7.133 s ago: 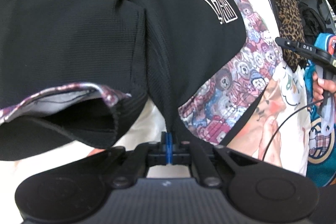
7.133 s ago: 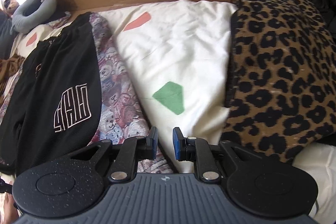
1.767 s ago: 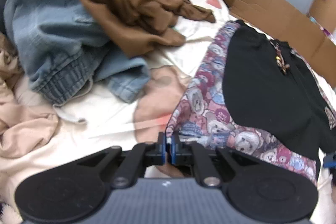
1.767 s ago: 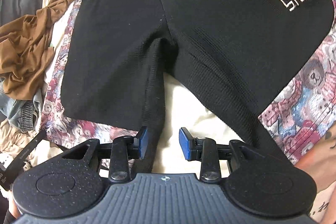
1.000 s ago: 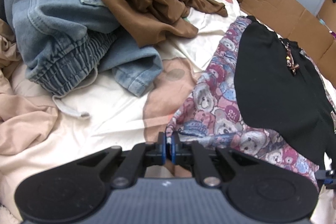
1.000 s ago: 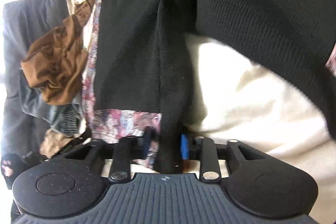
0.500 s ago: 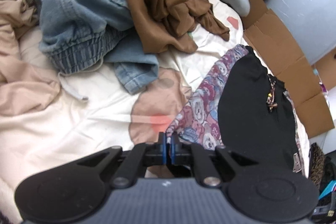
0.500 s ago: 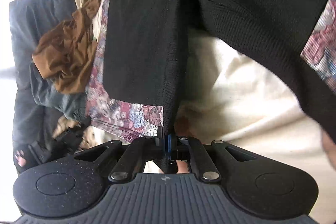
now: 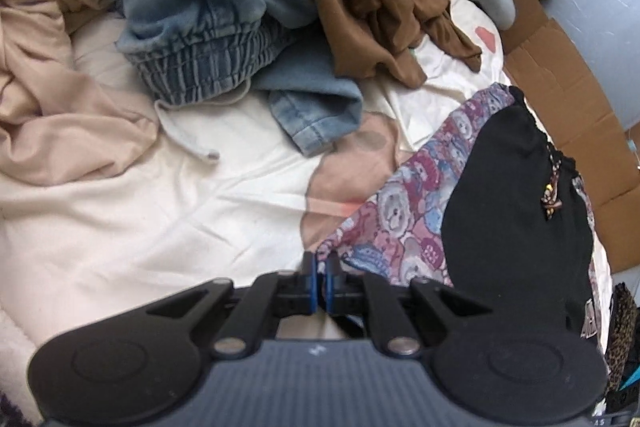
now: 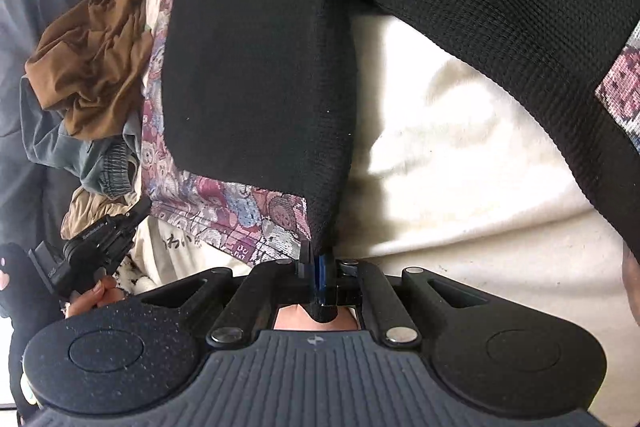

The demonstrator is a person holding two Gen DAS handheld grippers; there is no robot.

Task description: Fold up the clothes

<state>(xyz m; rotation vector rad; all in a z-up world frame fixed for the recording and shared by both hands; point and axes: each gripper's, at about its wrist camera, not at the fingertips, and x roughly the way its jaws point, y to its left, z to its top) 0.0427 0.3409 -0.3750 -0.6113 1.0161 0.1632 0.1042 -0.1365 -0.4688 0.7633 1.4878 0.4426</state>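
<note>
Right wrist: black shorts' hem point(image 10: 324, 231) between shut hand-held gripper point(image 10: 318, 267) pads.

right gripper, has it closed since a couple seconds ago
Yes. The right gripper stood open at the shorts hem; now its jaws are shut on that hem, with the cream sheet beside it.

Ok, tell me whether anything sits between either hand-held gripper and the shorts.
Nothing visible does. The right hand-held gripper is shut on the inner hem corner of one black leg of the shorts, and the left hand-held gripper is shut on the bear-print edge. Nothing lies over the shorts.
</note>
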